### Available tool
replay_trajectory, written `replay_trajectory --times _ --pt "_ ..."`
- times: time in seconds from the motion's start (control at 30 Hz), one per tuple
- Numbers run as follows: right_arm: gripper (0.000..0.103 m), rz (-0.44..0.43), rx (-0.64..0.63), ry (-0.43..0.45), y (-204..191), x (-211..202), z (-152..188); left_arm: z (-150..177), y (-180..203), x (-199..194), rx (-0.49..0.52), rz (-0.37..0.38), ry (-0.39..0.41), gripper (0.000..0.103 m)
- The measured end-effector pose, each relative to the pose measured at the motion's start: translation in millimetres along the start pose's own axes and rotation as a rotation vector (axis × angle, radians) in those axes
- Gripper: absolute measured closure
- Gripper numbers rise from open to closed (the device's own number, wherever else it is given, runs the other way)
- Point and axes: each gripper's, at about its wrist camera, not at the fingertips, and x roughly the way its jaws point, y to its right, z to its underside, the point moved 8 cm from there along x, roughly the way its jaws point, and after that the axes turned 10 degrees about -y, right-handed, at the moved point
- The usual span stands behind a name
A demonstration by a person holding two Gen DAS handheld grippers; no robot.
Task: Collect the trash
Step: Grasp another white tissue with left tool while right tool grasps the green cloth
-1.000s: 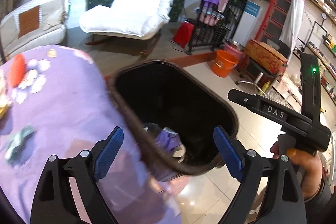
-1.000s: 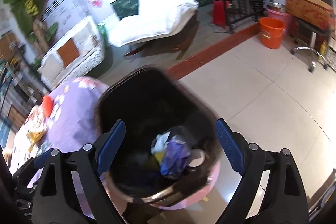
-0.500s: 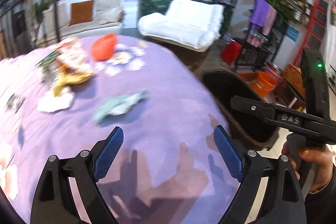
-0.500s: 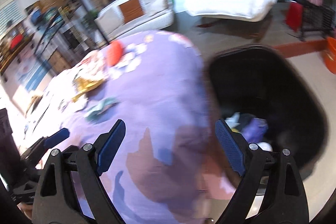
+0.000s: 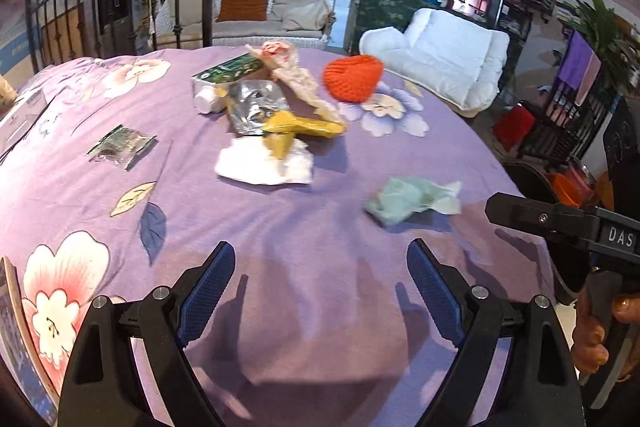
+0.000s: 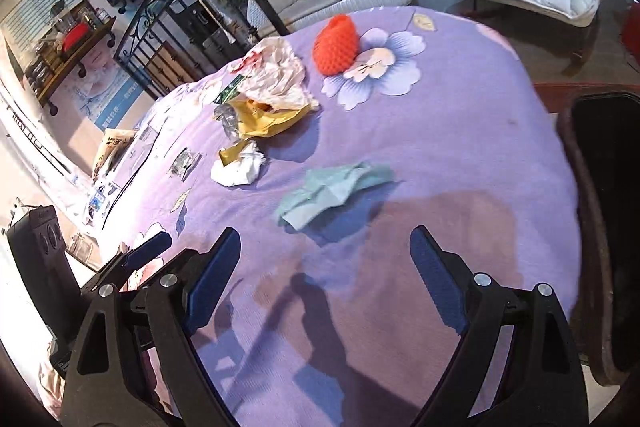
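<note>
Both tools wide open & empty, over the purple floral cloth surface (image 5: 280, 227); next pick pending.
Right tool (image 6: 325, 269) nearest the crumpled pale-green tissue (image 6: 332, 189), centre-right: approach low, pinch its bunched middle w/o snagging cloth. Left tool (image 5: 320, 281) idle; dark bin (image 6: 600, 227) at right edge.

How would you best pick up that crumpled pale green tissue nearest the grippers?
Pinch the green tissue across its raised, crumpled middle, coming down from above. It lies low and loose on the purple cloth, so its thin edges offer little; the open right gripper is closest.
</note>
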Motion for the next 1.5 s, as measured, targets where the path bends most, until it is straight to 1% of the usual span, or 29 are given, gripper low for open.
replay_trajectory --times 0.1,0.17,0.2,0.23,0.3,0.33,0.37,0.4,0.43,0.5,0.63,0.73,0.77,0.8,0.83,0.87,0.9,0.93,1.0,1.1,1.3,1.5 --pt "0.029 0.010 0.009 -0.031 -6 19 -8 -5 -15 6 -0.020 -0.007 -0.014 0.016" --pt "0.034 0.023 0.017 -0.048 -6 30 -14 -9 -26 10 -0.031 -0.015 -0.019 0.016" --pt "0.040 0.030 0.020 -0.055 -6 35 -15 -9 -30 10 -0.035 -0.020 -0.018 0.016" --pt "0.044 0.034 0.023 -0.063 -5 41 -17 -11 -35 12 -0.044 -0.020 -0.022 0.016" --pt "0.064 0.045 0.034 -0.079 -2 50 -21 -16 -41 17 -0.059 -0.007 -0.034 0.016" --pt "0.068 0.046 0.037 -0.087 0 54 -22 -19 -44 20 -0.067 -0.003 -0.036 0.016" --pt "0.078 0.043 0.035 -0.090 0 56 -23 -22 -47 24 -0.068 -0.005 -0.043 0.016" --pt "0.085 0.039 0.031 -0.089 0 58 -23 -24 -49 28 -0.065 -0.012 -0.052 0.016" --pt "0.086 0.036 0.024 -0.082 -1 58 -24 -26 -51 33 -0.062 -0.019 -0.060 0.016" --pt "0.093 0.039 0.003 -0.059 -3 52 -24 -33 -53 42 -0.056 -0.013 -0.078 0.016" --pt "0.094 0.045 -0.019 -0.020 -5 38 -26 -46 -52 56 -0.041 0.001 -0.100 0.016" --pt "0.094 0.053 -0.030 -0.002 -5 30 -28 -54 -45 66 0.002 -0.015 -0.113 0.016" --pt "0.094 0.055 -0.034 0.006 -5 27 -27 -57 -42 69 0.021 -0.023 -0.114 0.019" --pt "0.094 0.055 -0.036 0.012 -6 25 -27 -58 -40 72 0.035 -0.032 -0.117 0.029" --pt "0.094 0.053 -0.035 0.015 -6 23 -26 -58 -39 75 0.040 -0.032 -0.128 0.035" --pt "0.094 0.052 -0.033 0.016 -5 22 -26 -57 -38 79 0.039 -0.030 -0.142 0.045" --pt "0.094 0.054 -0.031 0.018 -4 21 -25 -56 -38 80 0.033 -0.035 -0.148 0.051" --pt "0.094 0.056 -0.029 0.021 -3 21 -25 -54 -39 81 0.031 -0.049 -0.148 0.055" --pt "0.094 0.055 -0.023 0.027 -1 18 -23 -51 -39 77 0.043 -0.069 -0.139 0.073" --pt "0.094 0.050 -0.012 0.035 2 14 -21 -47 -38 67 0.027 -0.047 -0.126 0.084" --pt "0.094 0.048 -0.009 0.061 6 1 -17 -36 -33 37 -0.023 0.000 -0.069 0.086" --pt "0.094 0.063 -0.024 0.097 8 -17 -8 -19 -20 9 -0.040 0.043 -0.030 0.086"
